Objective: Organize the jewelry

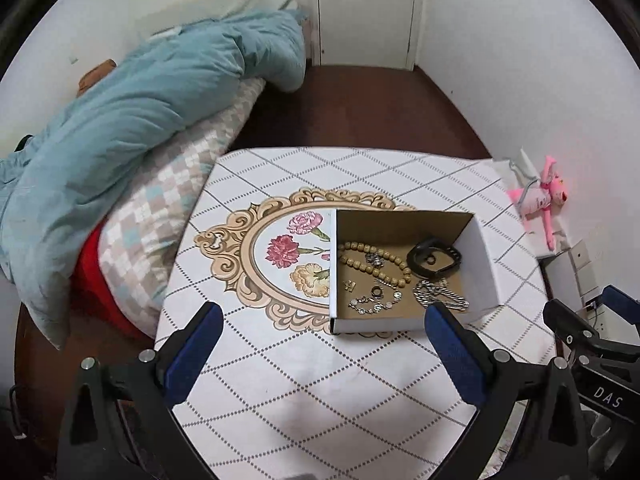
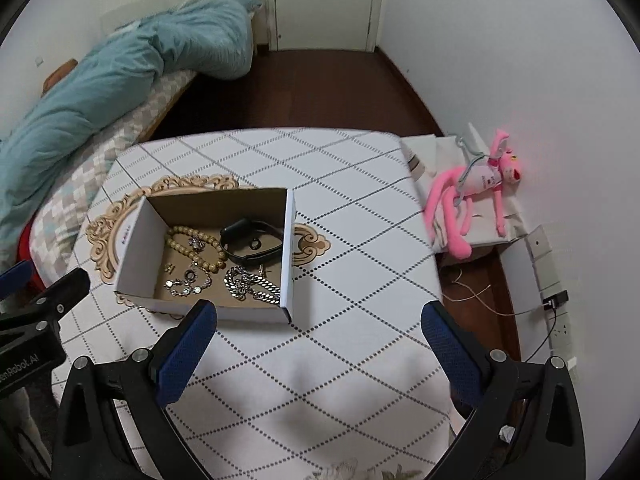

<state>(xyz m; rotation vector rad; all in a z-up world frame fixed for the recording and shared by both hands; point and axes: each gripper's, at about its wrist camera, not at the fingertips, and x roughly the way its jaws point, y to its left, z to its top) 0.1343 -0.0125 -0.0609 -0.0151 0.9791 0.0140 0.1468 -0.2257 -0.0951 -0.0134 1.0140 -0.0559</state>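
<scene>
Blue-padded fingers of the right claw (image 2: 318,344) stand spread wide with nothing between them, above bare bench (image 2: 280,380) just short of the cardboard box (image 2: 286,248). Left claw (image 1: 324,350) likewise wide open and empty, near the box's front wall.

Box contents, all loose on the cardboard floor:
- beaded bracelet (image 2: 192,250), far left
- black watch band (image 2: 250,246), far right
- heavy silver chain (image 2: 250,286), near right corner
- thin silver bracelet (image 2: 186,286), near left
- small ring (image 2: 190,276) beside it

No jewelry visible on the tablecloth outside the box. Judgement: gathering looks complete. Pieces lie touching, partly overlapped; sorting within the box, if required, remains. Pink plush toy (image 2: 476,196) sits well apart, off the bench.
</scene>
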